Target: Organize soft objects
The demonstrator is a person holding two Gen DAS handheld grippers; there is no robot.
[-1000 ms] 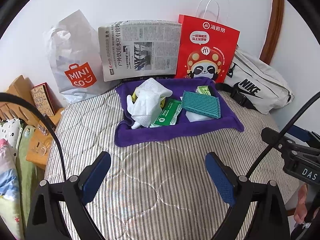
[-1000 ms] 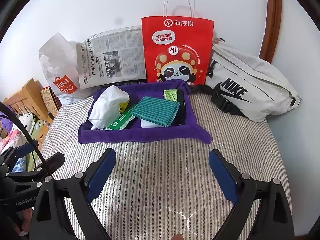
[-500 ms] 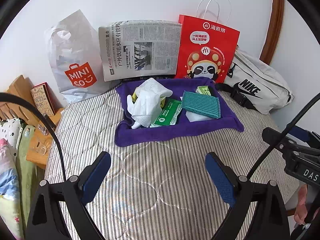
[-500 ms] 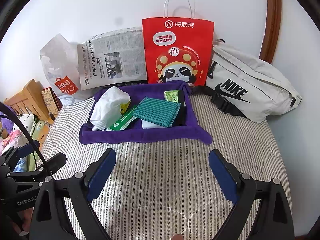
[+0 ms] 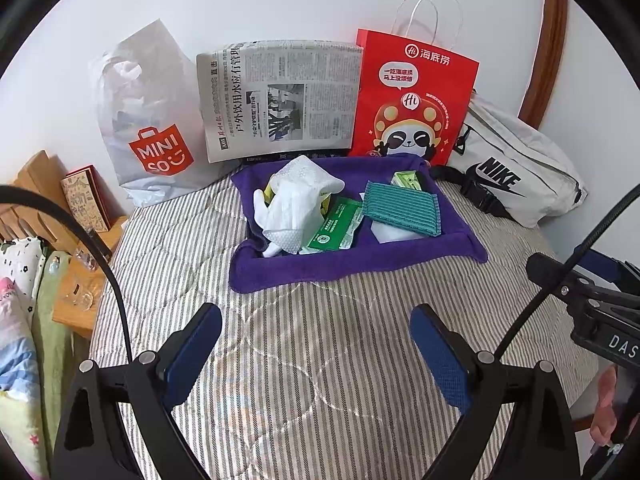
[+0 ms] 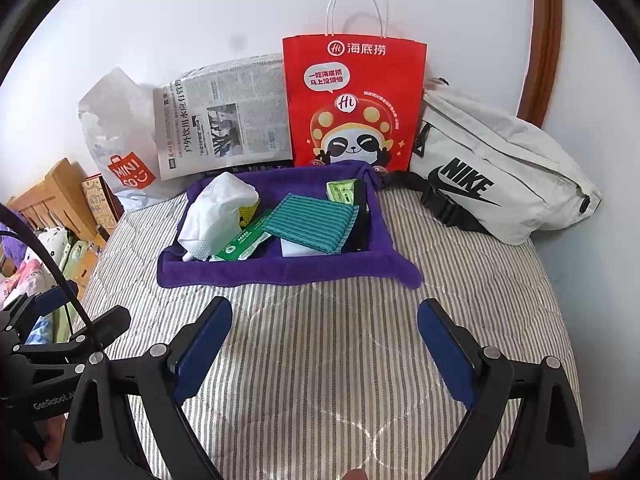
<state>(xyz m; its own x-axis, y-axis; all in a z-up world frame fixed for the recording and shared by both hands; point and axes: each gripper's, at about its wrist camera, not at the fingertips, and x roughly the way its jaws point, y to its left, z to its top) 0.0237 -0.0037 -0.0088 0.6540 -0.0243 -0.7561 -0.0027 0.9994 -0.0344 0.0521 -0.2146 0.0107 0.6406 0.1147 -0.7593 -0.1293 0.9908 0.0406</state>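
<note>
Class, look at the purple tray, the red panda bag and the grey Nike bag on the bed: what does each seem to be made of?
Purple tray: likely plush fabric; matte, fuzzy, floppy corners.
Red panda bag: apparently paper; stiff flat faces, crisp edges, twisted cord handles.
Nike bag: probably woven nylon or canvas; soft creases, zip, plastic buckle.

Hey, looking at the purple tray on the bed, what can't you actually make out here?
- Yellow item: both views, mostly buried under the white cloth.
- White block: both views, largely covered by the teal striped cloth.
- Green wipes pack: print too small to read.
- Black object along the purple tray wall: unidentifiable; only seen in right wrist view.
</note>
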